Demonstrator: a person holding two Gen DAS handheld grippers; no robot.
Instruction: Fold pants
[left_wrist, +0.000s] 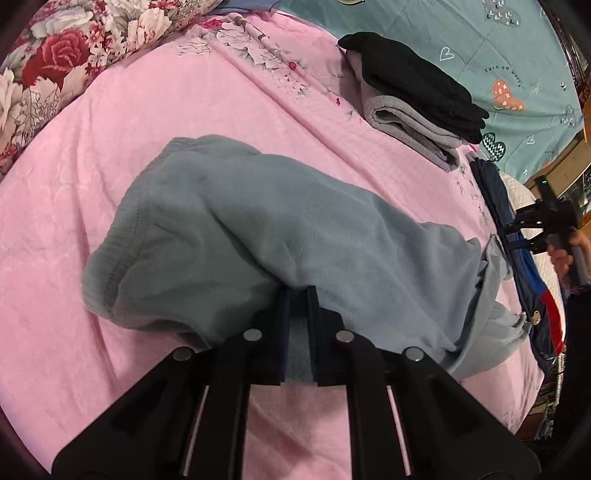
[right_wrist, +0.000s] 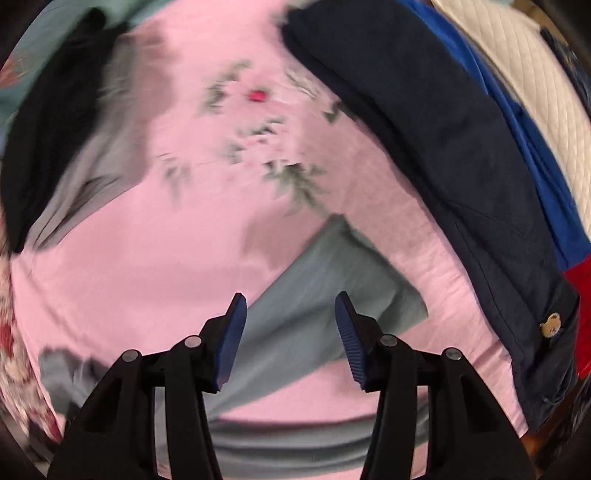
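Grey-blue fleece pants (left_wrist: 258, 229) lie bunched on the pink bedsheet (left_wrist: 110, 166), waistband to the left, legs trailing right. My left gripper (left_wrist: 298, 299) is shut on a fold of the pants at their near edge and lifts it. In the right wrist view a pant leg end (right_wrist: 332, 280) lies on the pink bedsheet (right_wrist: 147, 258), just beyond my right gripper (right_wrist: 290, 310), which is open and empty above it. The right gripper also shows in the left wrist view (left_wrist: 535, 225) at the far right, held by a hand.
A folded stack of grey and black clothes (left_wrist: 413, 96) sits at the back right. A dark navy garment with blue and red parts (right_wrist: 461, 166) lies along the right bed edge. A floral pillow (left_wrist: 55, 66) is at the back left, a teal quilt (left_wrist: 480, 44) behind.
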